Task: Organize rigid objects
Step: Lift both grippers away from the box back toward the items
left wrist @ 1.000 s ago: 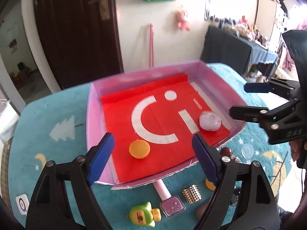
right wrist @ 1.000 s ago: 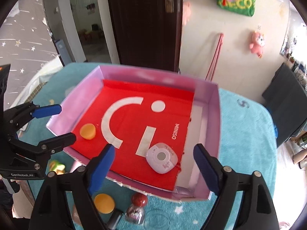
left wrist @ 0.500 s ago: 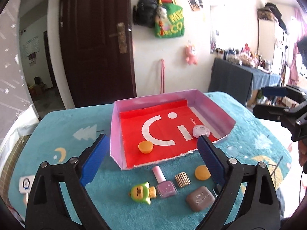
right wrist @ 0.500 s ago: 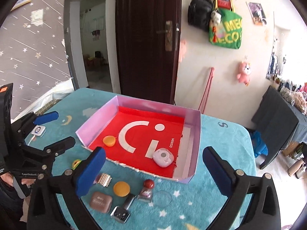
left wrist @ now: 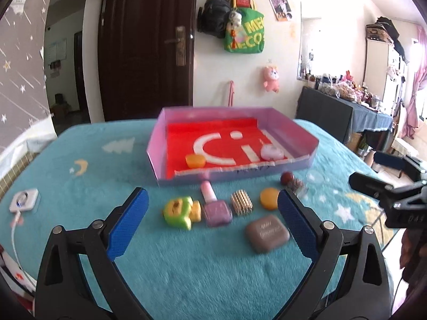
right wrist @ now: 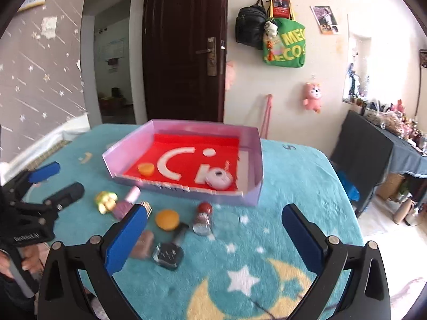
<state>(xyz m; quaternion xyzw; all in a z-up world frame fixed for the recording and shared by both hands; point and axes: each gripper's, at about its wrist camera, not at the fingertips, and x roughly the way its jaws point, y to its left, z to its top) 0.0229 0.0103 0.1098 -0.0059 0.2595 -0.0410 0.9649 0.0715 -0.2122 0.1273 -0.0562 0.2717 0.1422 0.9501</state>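
Observation:
A pink box (left wrist: 307, 133) with a red floor holds an orange cap (left wrist: 195, 160) and a white round device (left wrist: 271, 152). In front of it lie a green toy (left wrist: 178, 212), pink nail polish (left wrist: 214, 205), a gold ridged piece (left wrist: 241, 202), an orange disc (left wrist: 269, 198), a brown case (left wrist: 267, 233) and a red-capped bottle (left wrist: 291, 181). My left gripper (left wrist: 211, 191) hovers short of this row, jaws opening, nothing between them. My right gripper (right wrist: 214, 208) is open and empty near a dark bottle (right wrist: 169, 253) and the orange disc (right wrist: 167, 219).
A teal cloth (left wrist: 186, 266) with moons and stars covers the table. A white charger (left wrist: 24, 200) with its cable lies at the left edge. A clear disc (right wrist: 226, 220) rests by the box. Dark covered furniture (right wrist: 360, 146) stands beyond the right edge.
Both grippers have pulled back from over the box towards the near side of the table, and their jaws have spread wider. The row of loose objects has come into view.

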